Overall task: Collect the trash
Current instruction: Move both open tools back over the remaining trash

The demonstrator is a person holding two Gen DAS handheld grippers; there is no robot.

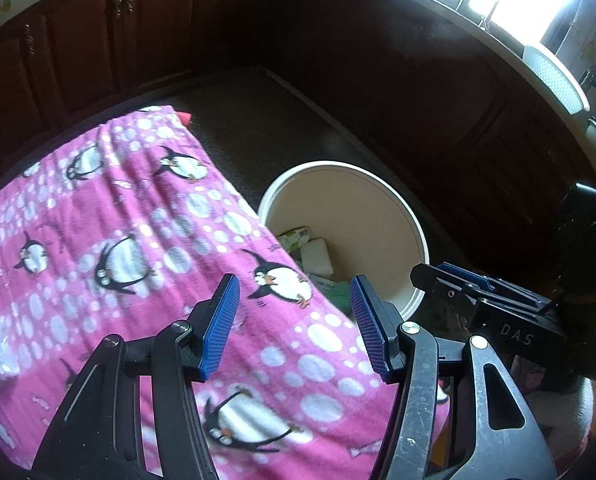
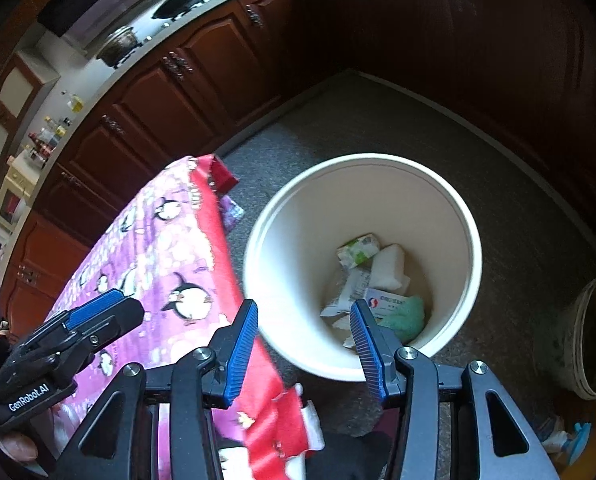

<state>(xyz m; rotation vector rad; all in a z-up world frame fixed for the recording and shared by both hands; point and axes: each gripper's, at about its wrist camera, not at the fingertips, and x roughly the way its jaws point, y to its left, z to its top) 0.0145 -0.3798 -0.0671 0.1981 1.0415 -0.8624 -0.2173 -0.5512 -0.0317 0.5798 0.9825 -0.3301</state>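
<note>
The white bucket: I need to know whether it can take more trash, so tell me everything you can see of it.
The white bucket is round, open-topped, plastic-looking, with a rolled rim and cream inside. It stands upright on dark carpet beside the penguin-print cloth, whose edge hides part of its rim in the left wrist view. Only its bottom is covered: crumpled wrappers, a white block, a printed box, something green.
</note>
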